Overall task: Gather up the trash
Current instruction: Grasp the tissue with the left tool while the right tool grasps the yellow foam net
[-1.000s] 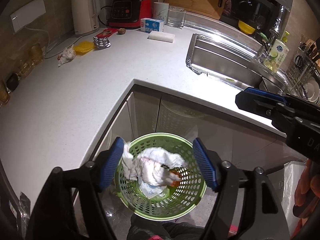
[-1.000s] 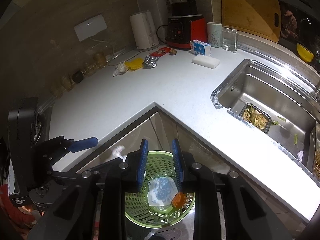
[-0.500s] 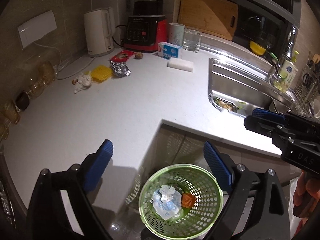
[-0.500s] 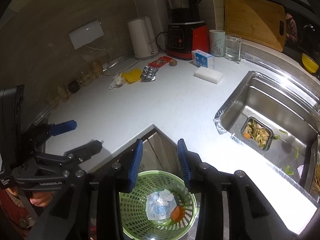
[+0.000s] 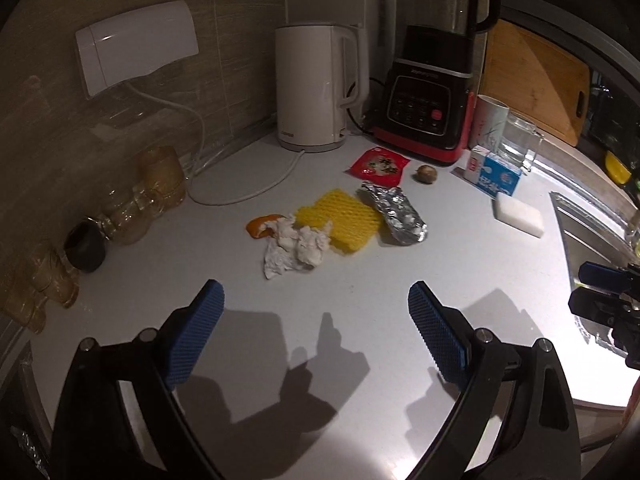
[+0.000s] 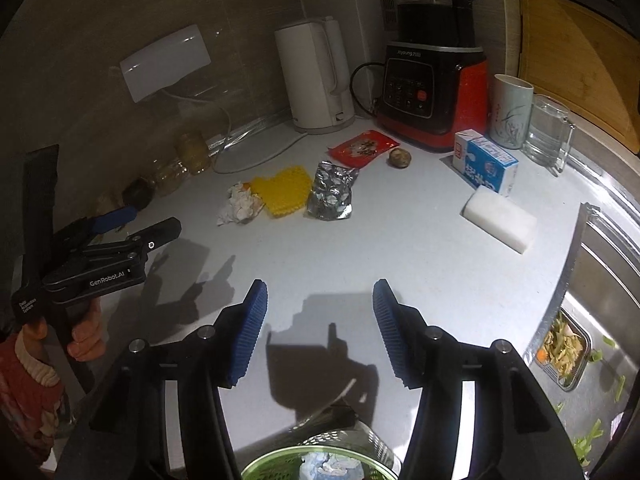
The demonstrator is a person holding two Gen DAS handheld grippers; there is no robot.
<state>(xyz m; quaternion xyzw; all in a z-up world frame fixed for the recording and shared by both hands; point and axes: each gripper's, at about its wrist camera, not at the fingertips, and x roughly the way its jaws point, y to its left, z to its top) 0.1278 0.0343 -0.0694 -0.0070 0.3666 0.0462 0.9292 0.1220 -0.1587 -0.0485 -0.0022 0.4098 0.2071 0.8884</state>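
Observation:
Trash lies on the white counter (image 5: 320,300): a crumpled white tissue (image 5: 294,248) (image 6: 239,208) beside an orange peel (image 5: 261,225), a yellow foam net (image 5: 340,216) (image 6: 284,190), a foil wrapper (image 5: 394,214) (image 6: 330,192), a red packet (image 5: 378,166) (image 6: 362,148) and a small brown fruit (image 5: 426,174) (image 6: 399,157). My left gripper (image 5: 316,332) (image 6: 136,222) is open and empty, hovering short of the tissue. My right gripper (image 6: 318,328) (image 5: 588,292) is open and empty above the counter edge. The green basket (image 6: 256,468) shows below it, holding paper.
A white kettle (image 5: 316,88), a red blender (image 5: 428,92), a blue milk carton (image 5: 496,172), a white sponge (image 5: 518,214), a cup (image 6: 512,112) and a glass mug (image 6: 548,132) stand at the back. Glass jars (image 5: 140,208) line the left wall. The sink (image 6: 592,320) is right.
The left gripper dropped a tissue into the basket, then both grippers rose from over the basket to over the counter toward the trash pile. The right gripper opened wider.

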